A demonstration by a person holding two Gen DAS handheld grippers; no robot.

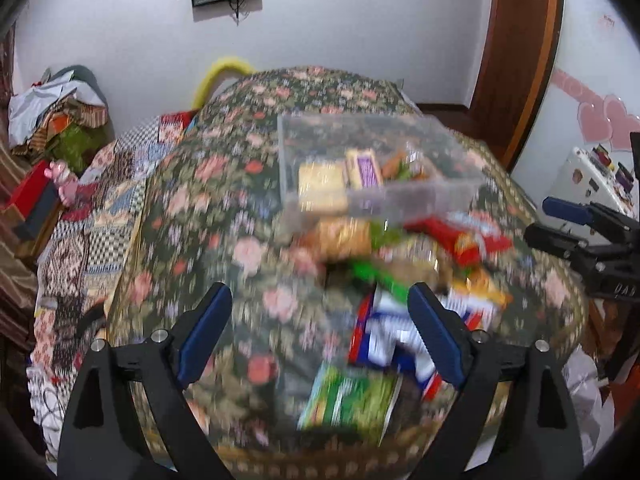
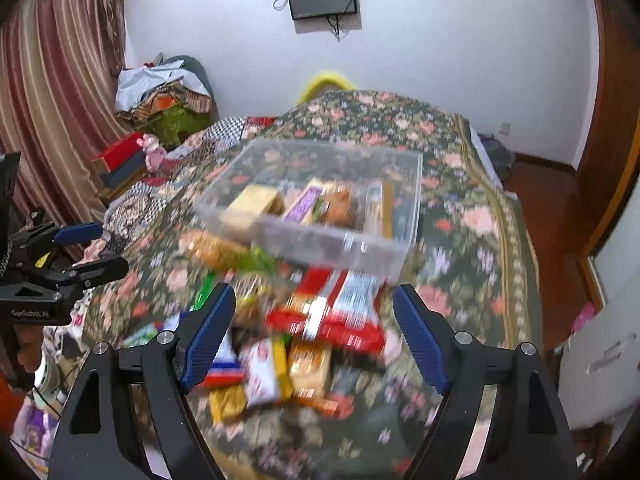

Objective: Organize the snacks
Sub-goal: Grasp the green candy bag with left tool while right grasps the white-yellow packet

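A clear plastic bin (image 1: pixel 436 194) (image 2: pixel 404 200) sits on the floral tablecloth and holds several snack packs. A loose pile of snacks lies in front of it: a red wrapper (image 1: pixel 460 236) (image 2: pixel 340 308), a green pack (image 1: pixel 352 400), a blue and white pack (image 1: pixel 384 336), an orange pack (image 2: pixel 312 364). My left gripper (image 1: pixel 320 312) is open and empty above the pile's left side. My right gripper (image 2: pixel 312 312) is open and empty above the red wrapper. Each gripper also shows in the other's view: the right one (image 1: pixel 560 224), the left one (image 2: pixel 88 248). Both views are blurred.
The floral-covered table (image 1: pixel 224 208) (image 2: pixel 472 216) drops off at its edges. A bed with patterned covers (image 1: pixel 80 248) and clutter lies to the left. A wooden door (image 1: pixel 516 56) and a white cabinet (image 2: pixel 600 364) stand to the right.
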